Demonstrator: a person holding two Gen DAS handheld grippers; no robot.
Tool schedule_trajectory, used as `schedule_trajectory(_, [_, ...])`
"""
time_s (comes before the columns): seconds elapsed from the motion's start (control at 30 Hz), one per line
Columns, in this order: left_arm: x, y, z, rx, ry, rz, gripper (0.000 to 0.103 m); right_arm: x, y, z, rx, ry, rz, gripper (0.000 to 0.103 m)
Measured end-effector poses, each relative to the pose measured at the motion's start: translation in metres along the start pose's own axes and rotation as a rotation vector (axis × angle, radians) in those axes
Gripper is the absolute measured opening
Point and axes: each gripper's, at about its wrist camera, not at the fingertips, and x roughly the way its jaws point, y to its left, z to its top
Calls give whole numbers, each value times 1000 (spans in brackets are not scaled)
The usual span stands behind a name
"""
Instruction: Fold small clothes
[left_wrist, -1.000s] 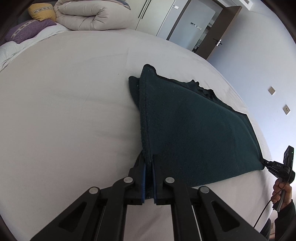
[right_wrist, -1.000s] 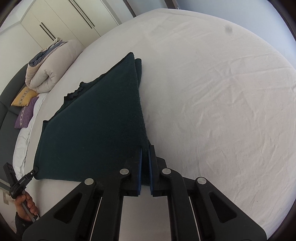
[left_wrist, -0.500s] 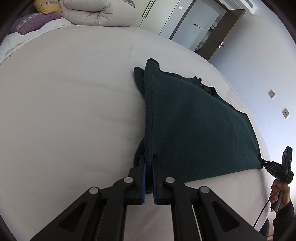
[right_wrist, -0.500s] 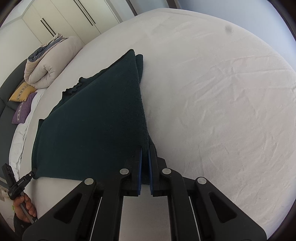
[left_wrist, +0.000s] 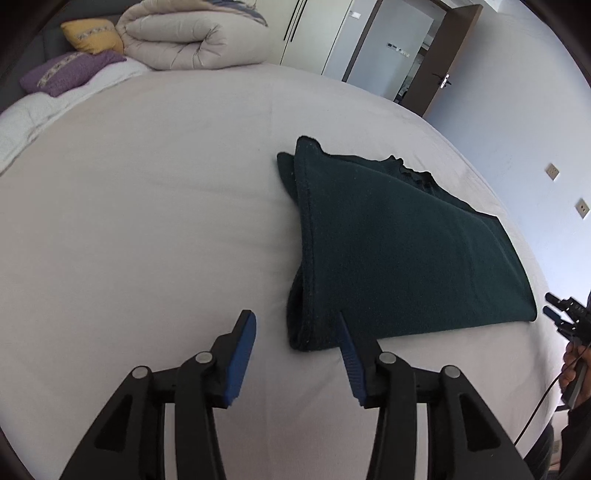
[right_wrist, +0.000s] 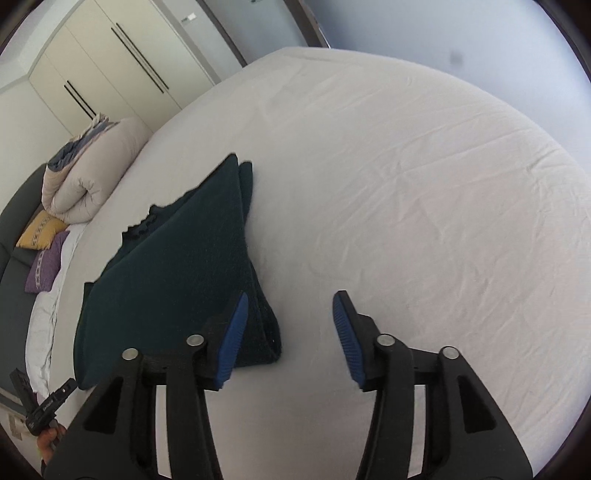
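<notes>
Left wrist view: our left gripper (left_wrist: 295, 326) hangs w/ jaws spread wide, grasping nothing; one dark green garment (left_wrist: 399, 254) lies folded on the bed sheet (left_wrist: 147, 229), its near corner just ahead of, and partly between, the blue pads (left_wrist: 240, 350). We judge the jaws are parted because the fold is laid down and needs no holding. Far ahead-left: 2 cushions, yellow (left_wrist: 90, 35) and purple (left_wrist: 70, 72), plus 1 rolled duvet (left_wrist: 192, 40).

Right wrist view: our right gripper (right_wrist: 288, 310) is likewise released, empty; the garment's other near corner sits by its left pad (right_wrist: 232, 332), bare sheet ahead-right. Count: 2 grippers, 1 garment, approx. 2 visible layers at the edge.
</notes>
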Motion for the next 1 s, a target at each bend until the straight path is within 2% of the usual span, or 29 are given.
schedule_trajectory(0.07, [-12,-13,8,45,-33,1,48,-12,4,8,16,-21,75,51])
schedule_trajectory(0.13, [-13,-30,24,75,-60,-30,54,-12,20,16,26,-8,174,51])
schedule_trajectory(0.27, [7,-76,62,138,-117,-64,54,19,76,29,9,59,336,51])
schedule_trajectory(0.33, [28,-96,81,180,-126,-55,54,42,106,34,3,83,406,51])
schedule_trajectory(0.47, [71,-118,110,235,-139,4,54,96,153,39,43,159,493,51])
schedule_trajectory(0.6, [117,-106,123,201,-82,59,54,155,184,38,73,234,522,51])
schedule_trajectory(0.67, [134,-91,120,168,-48,71,55,183,180,42,125,245,491,51])
schedule_trajectory(0.7, [138,-83,117,145,-50,51,58,195,172,46,155,233,466,44])
schedule_trajectory(0.73, [139,-76,113,126,-63,33,63,203,159,49,203,220,480,38])
schedule_trajectory(0.77, [138,-70,112,108,-73,14,66,211,143,52,266,217,504,27])
schedule_trajectory(0.8, [138,-66,111,90,-76,-7,66,216,126,55,333,213,529,22])
schedule_trajectory(0.87, [137,-62,111,76,-77,-26,67,217,89,62,452,162,564,20])
schedule_trajectory(0.9, [138,-62,111,77,-77,-29,67,215,72,64,493,137,575,15])
schedule_trajectory(0.97, [139,-61,110,76,-82,-30,68,206,48,68,510,87,525,7])
schedule_trajectory(1.0, [138,-61,109,72,-85,-32,68,199,37,69,516,56,495,7])
